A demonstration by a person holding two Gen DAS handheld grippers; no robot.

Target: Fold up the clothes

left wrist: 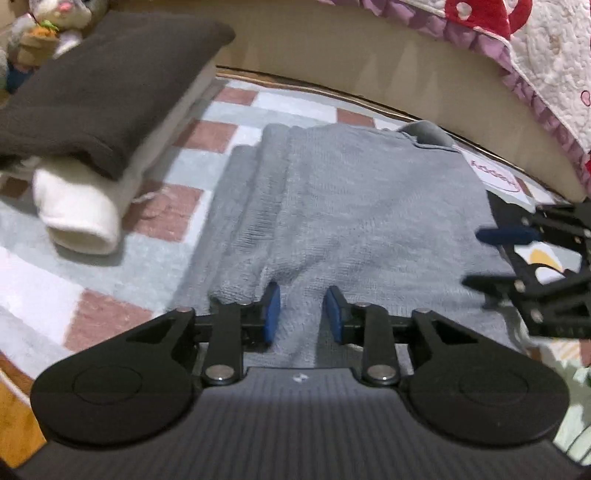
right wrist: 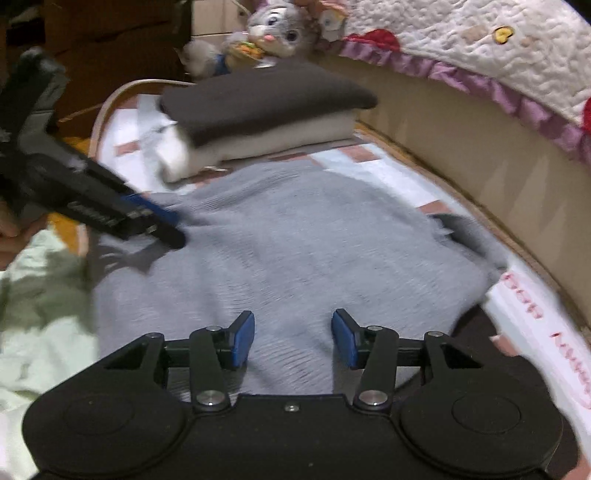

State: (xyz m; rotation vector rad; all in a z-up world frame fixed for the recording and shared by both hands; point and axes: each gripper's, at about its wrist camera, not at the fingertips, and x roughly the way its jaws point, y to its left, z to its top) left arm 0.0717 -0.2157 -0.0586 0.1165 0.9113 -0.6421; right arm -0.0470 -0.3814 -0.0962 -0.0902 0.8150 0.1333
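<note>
Grey knit garment [left wrist: 343,206] flat on checked mat, left edge in soft pleats

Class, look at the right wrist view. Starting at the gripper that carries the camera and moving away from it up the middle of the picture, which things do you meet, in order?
right gripper → grey knitted garment → folded pile, dark garment over a white one → plush rabbit

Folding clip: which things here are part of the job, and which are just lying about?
Job:
grey sweater, spread flat
left gripper, open over it
right gripper, open over it
folded stack, dark garment on white garment

Lying about:
plush rabbit
quilt
checked mat
</note>
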